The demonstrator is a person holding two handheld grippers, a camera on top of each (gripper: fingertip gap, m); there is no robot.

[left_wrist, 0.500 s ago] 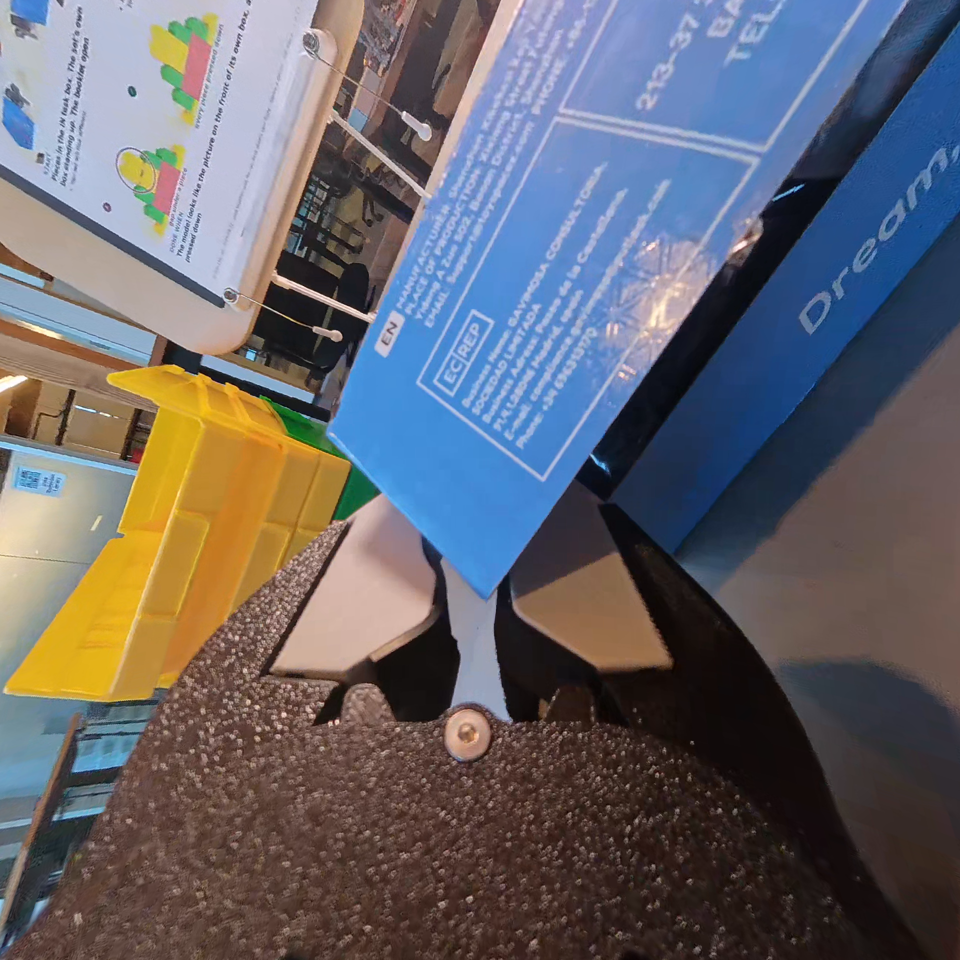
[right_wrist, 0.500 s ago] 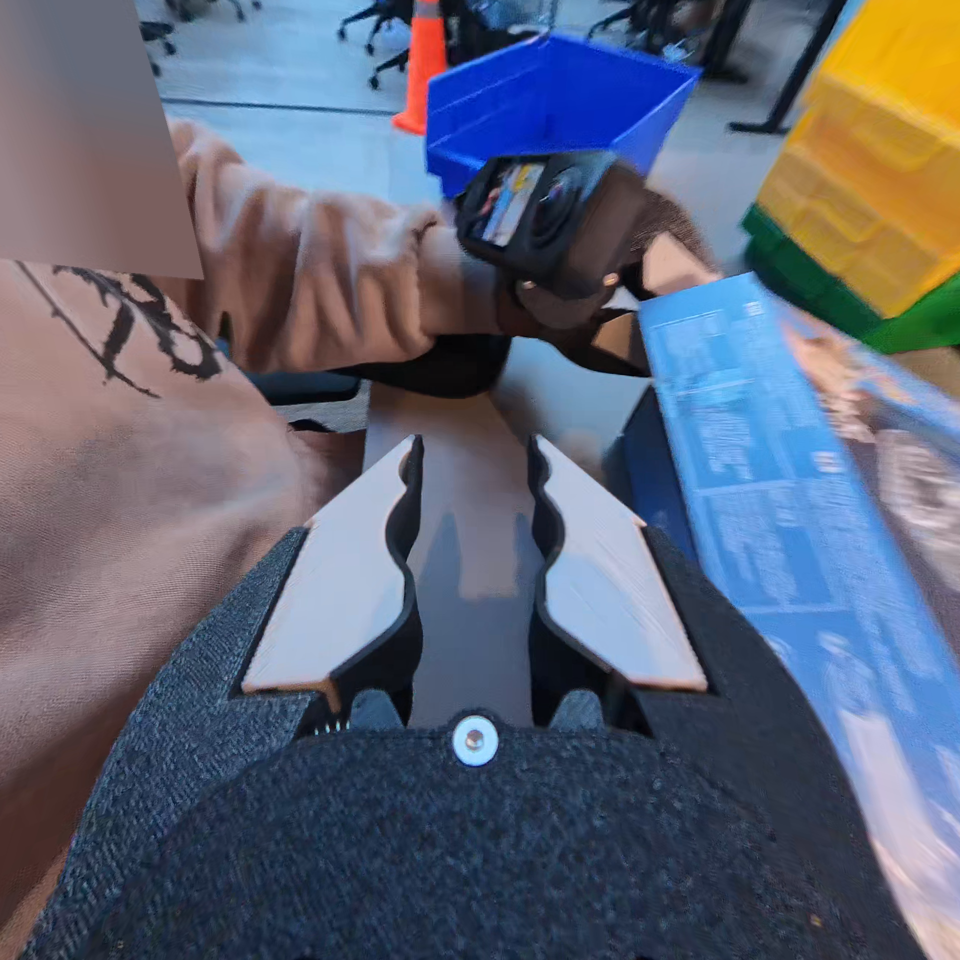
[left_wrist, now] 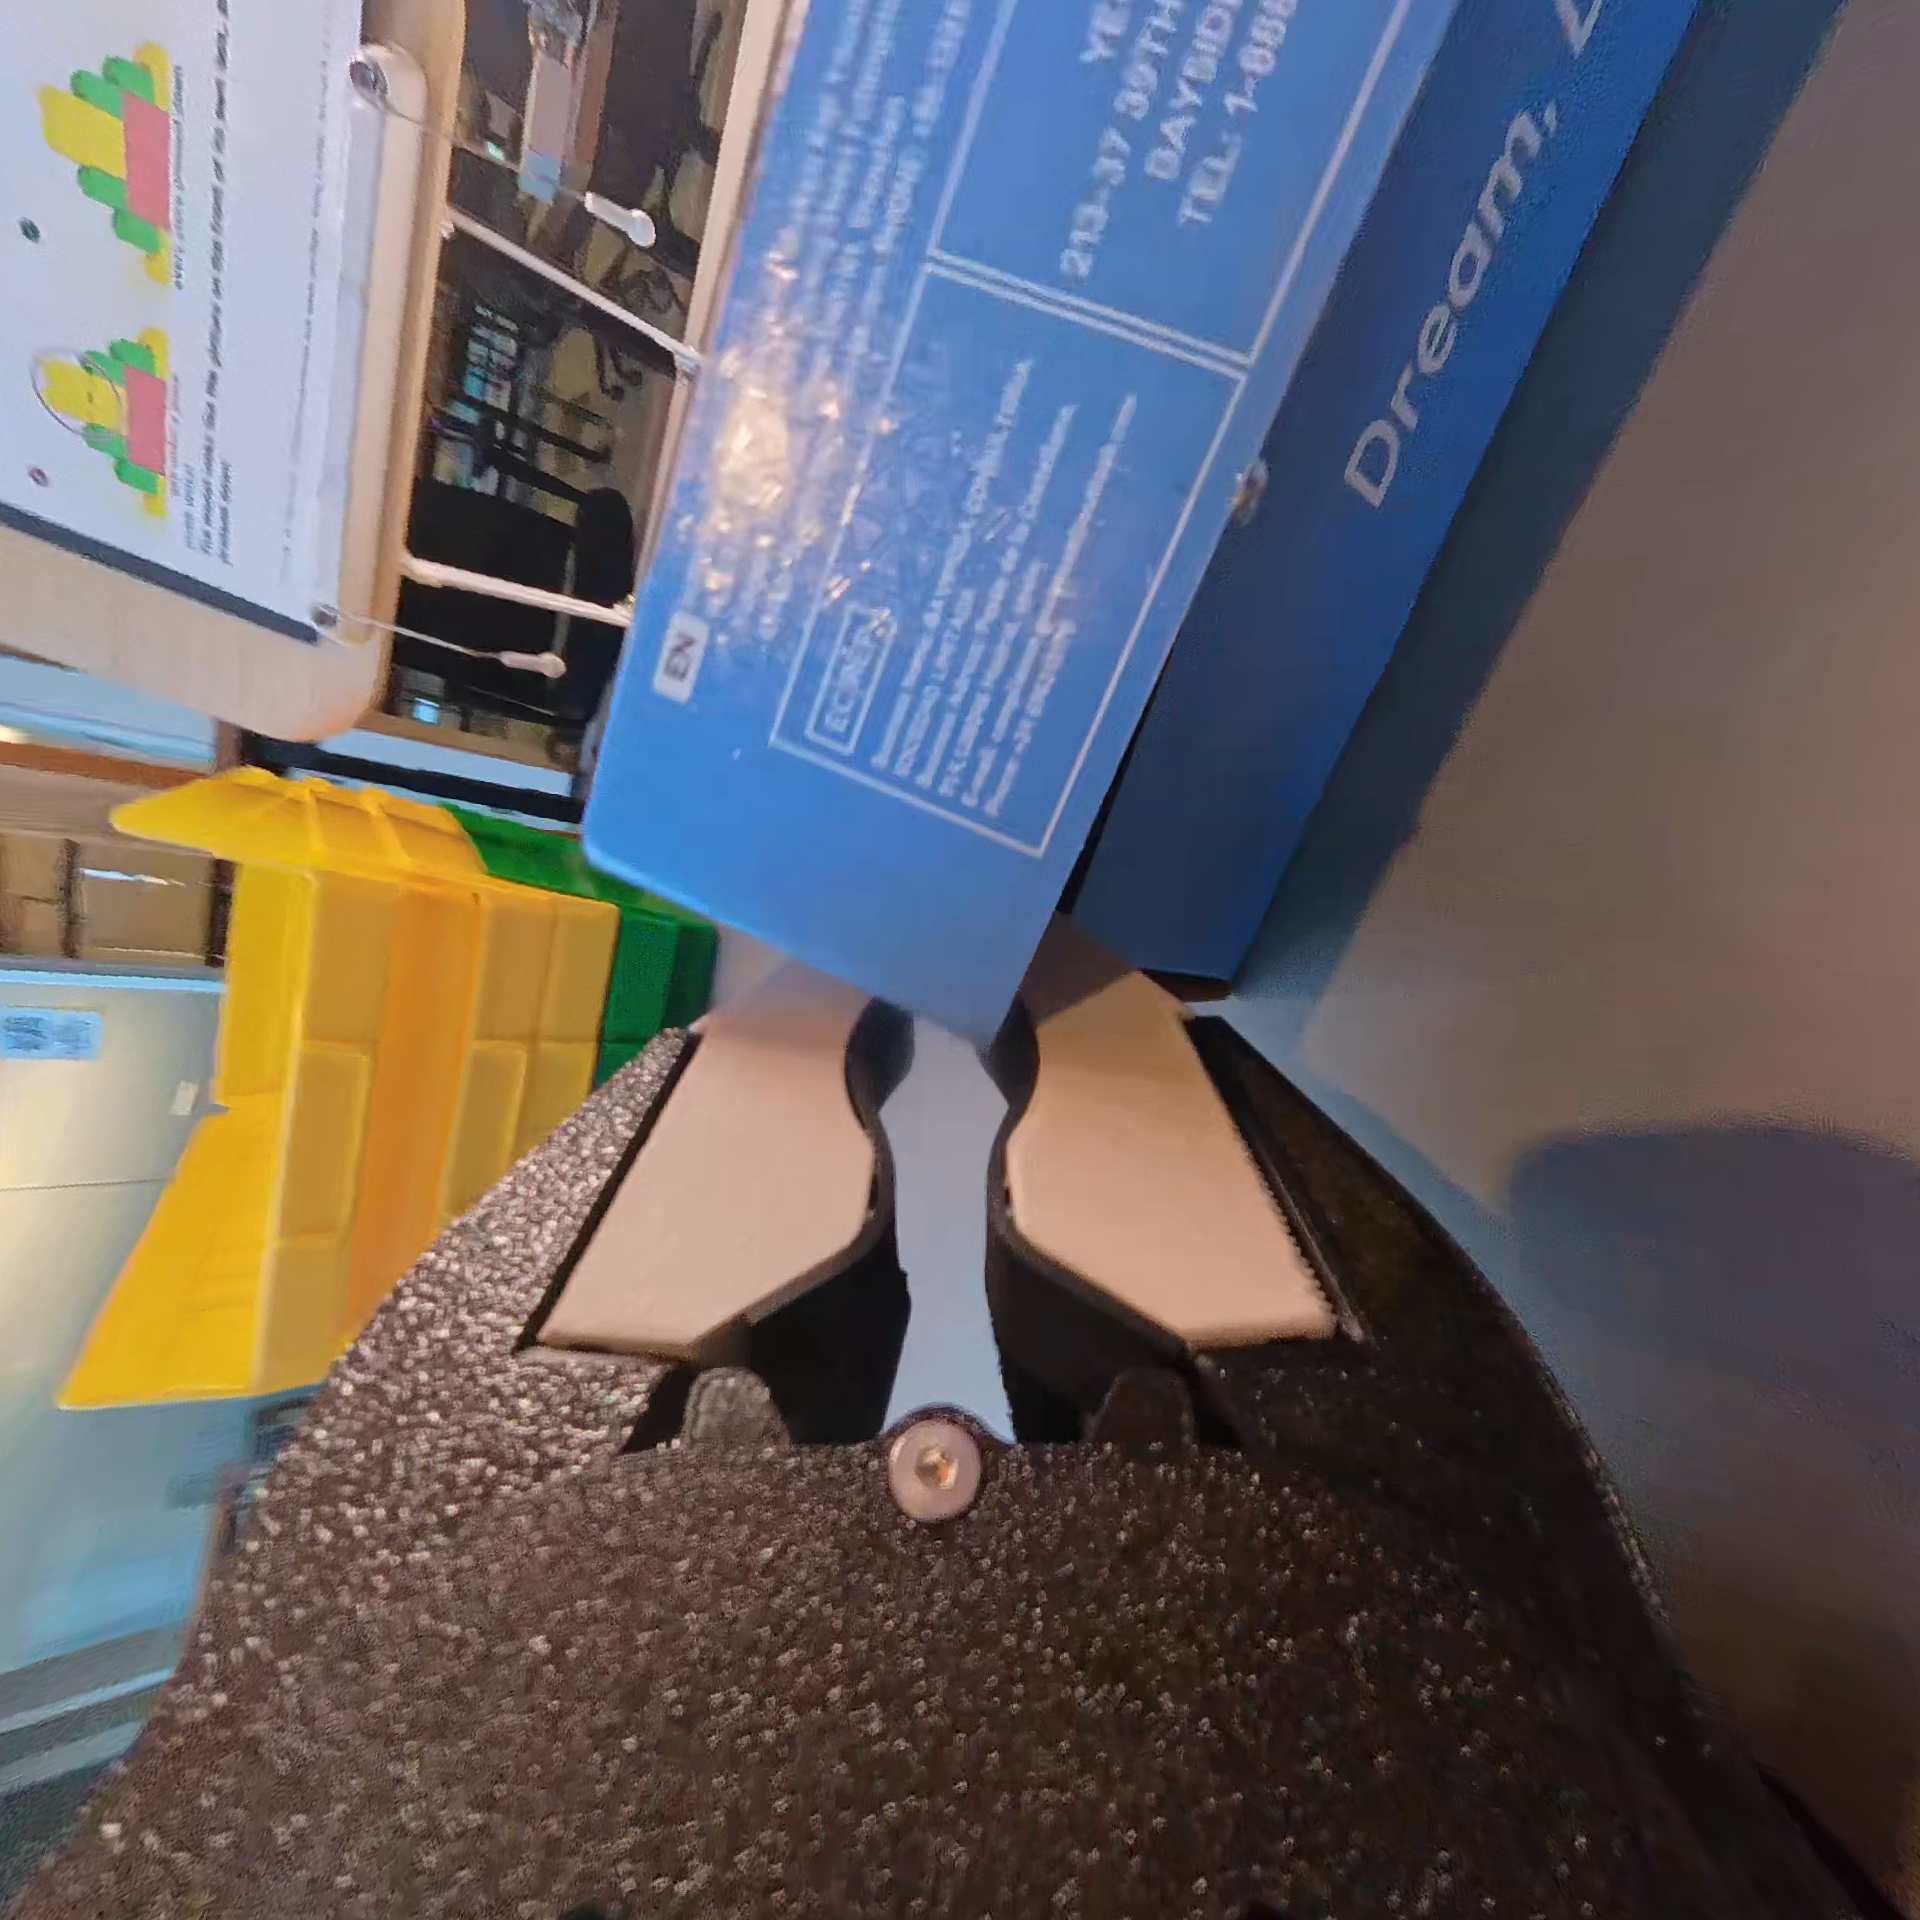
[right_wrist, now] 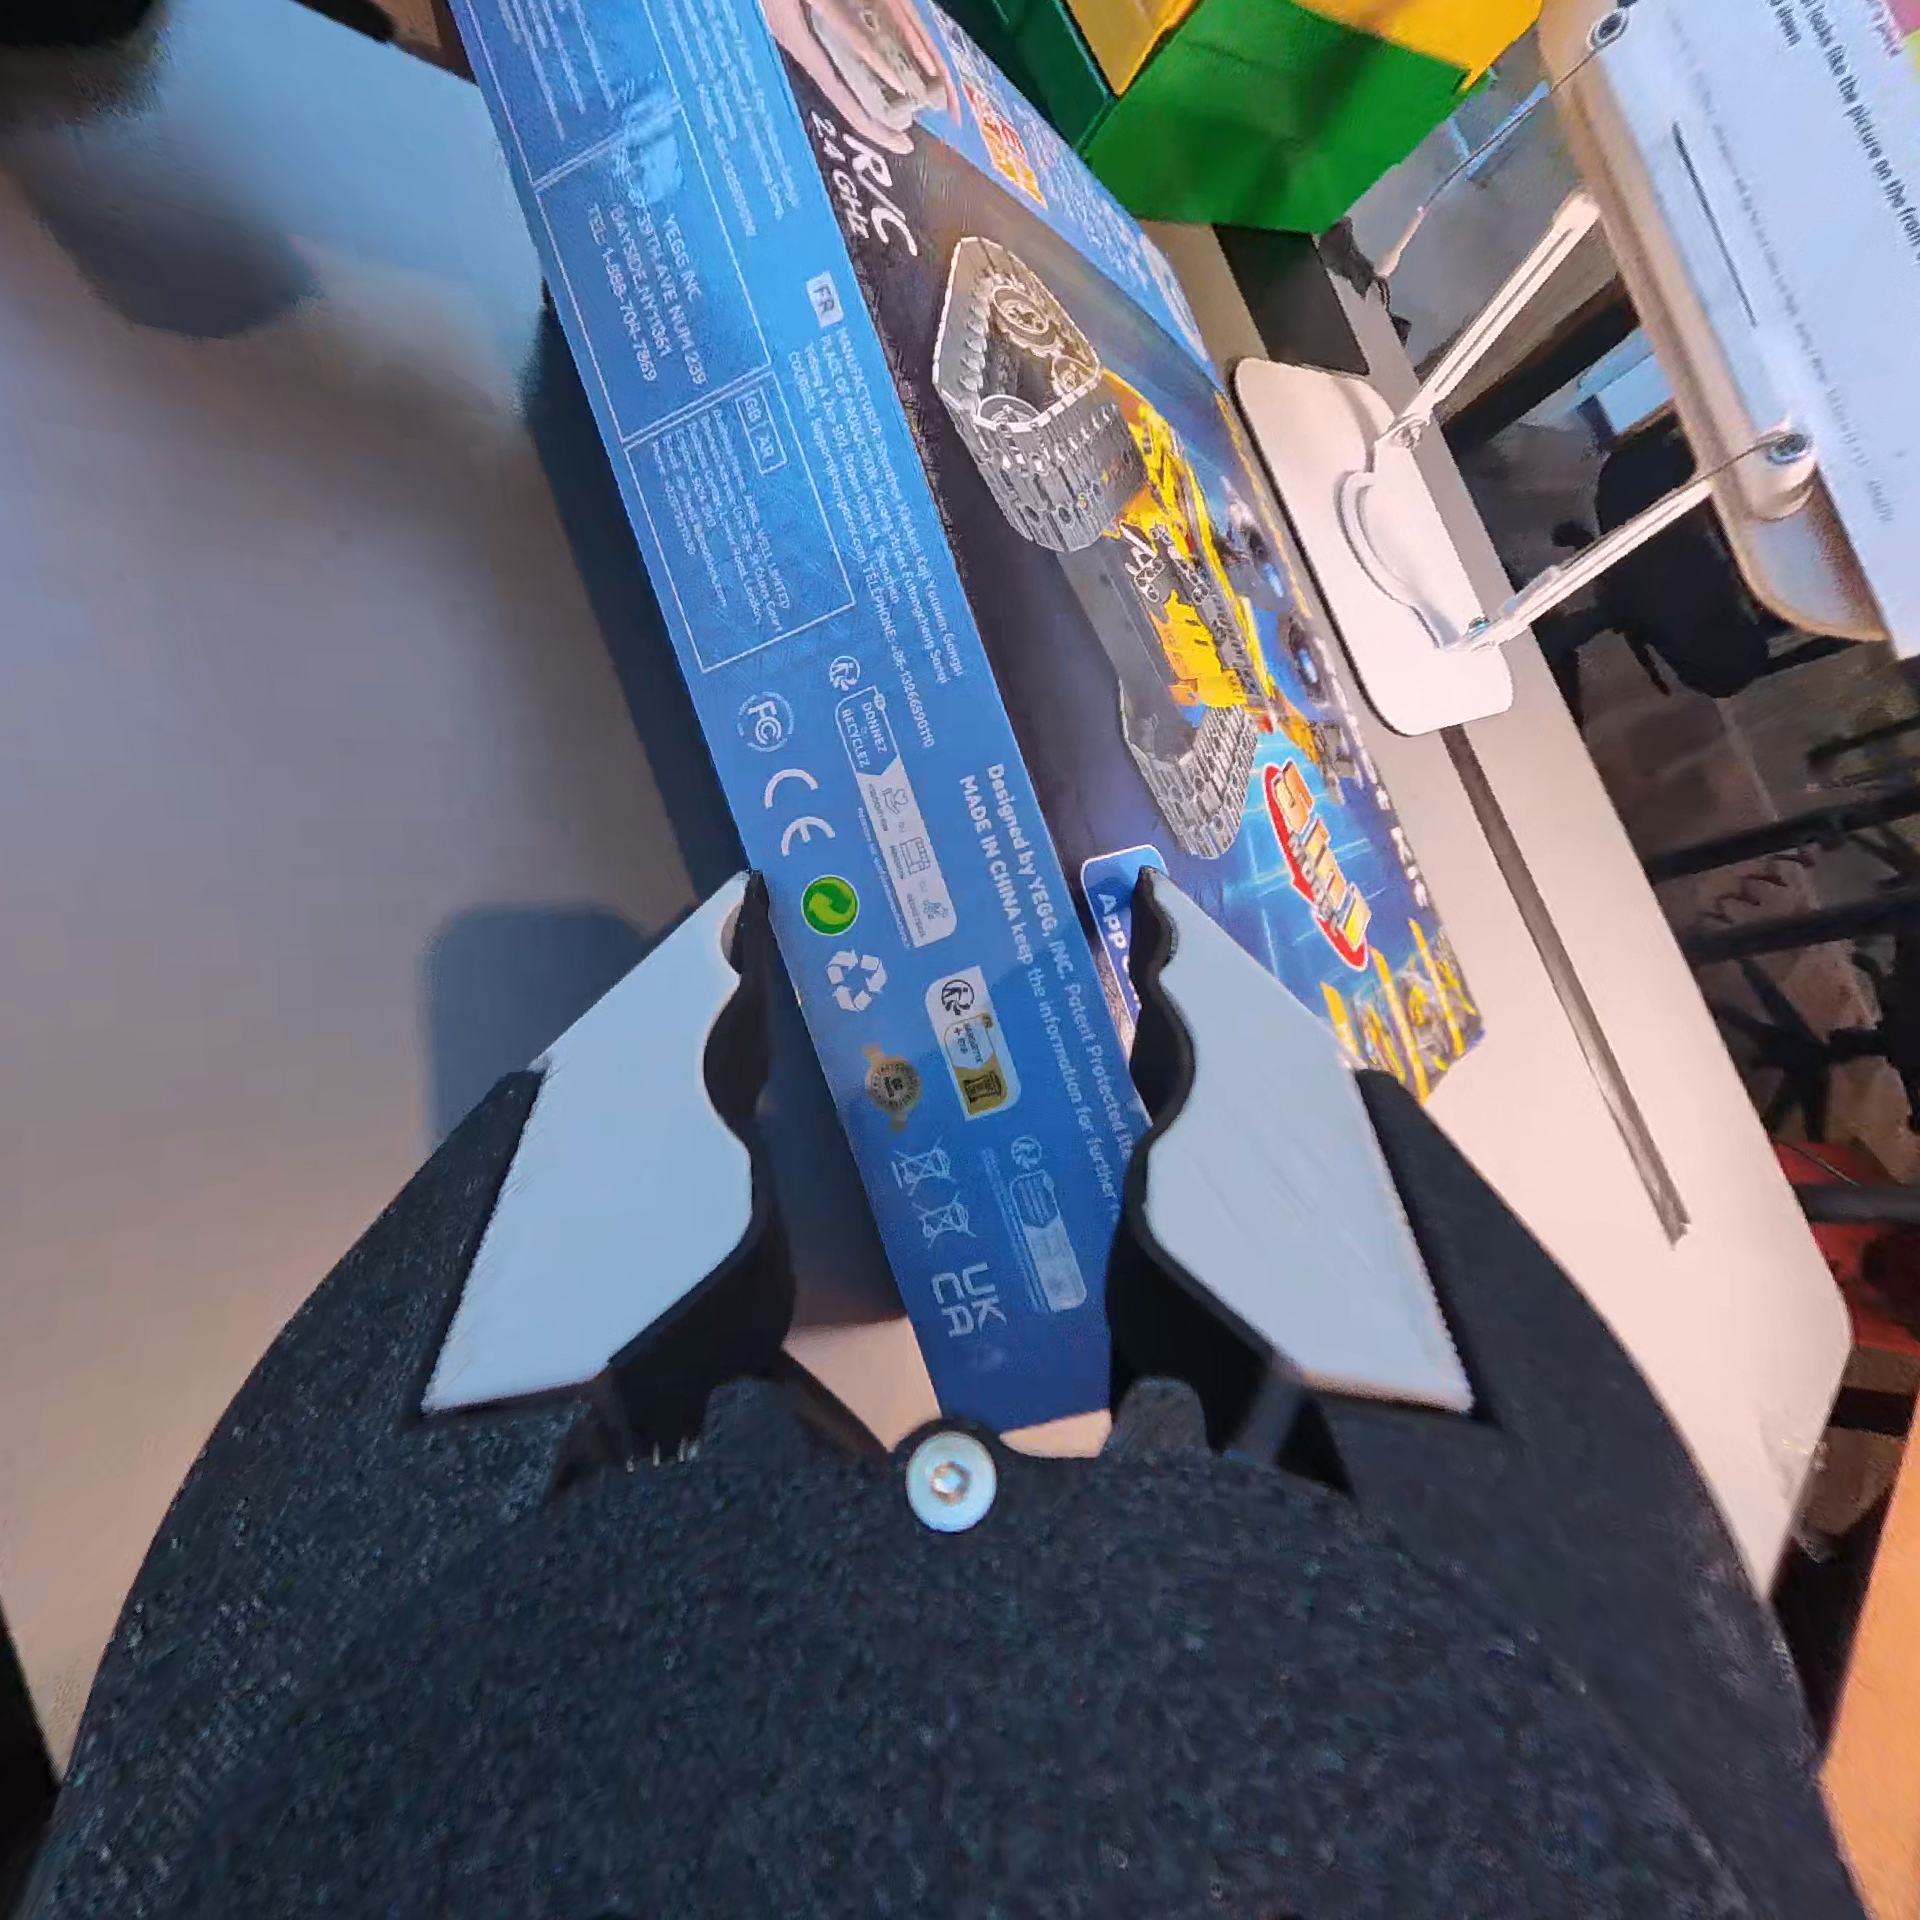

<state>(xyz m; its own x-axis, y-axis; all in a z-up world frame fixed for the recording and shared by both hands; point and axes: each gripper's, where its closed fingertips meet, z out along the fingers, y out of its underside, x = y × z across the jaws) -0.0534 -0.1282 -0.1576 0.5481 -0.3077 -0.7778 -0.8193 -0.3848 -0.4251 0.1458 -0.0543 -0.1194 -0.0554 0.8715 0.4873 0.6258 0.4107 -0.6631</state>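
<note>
A blue toy box lid with a printed side stands on edge, tilted over a darker blue box base on the grey table. My left gripper is shut on the lid's lower corner. In the right wrist view the lid runs away from me, its picture face to the right, with the darker base showing behind its left edge. My right gripper is open wide. Its jaws straddle the lid's near end, one fingertip at the lid's left edge and the other over the picture face.
Stacked yellow and green bins stand behind the box and also show in the right wrist view. An instruction sheet on a clear stand rests on a white base at the right. The table's edge runs close beside it. There is about 20 centimeters between the tips of the two grippers.
The lid has swung closer to the dark blue base. My right gripper has turned from facing the person's arm to the lid's near end, with its jaws spread wider around it.
</note>
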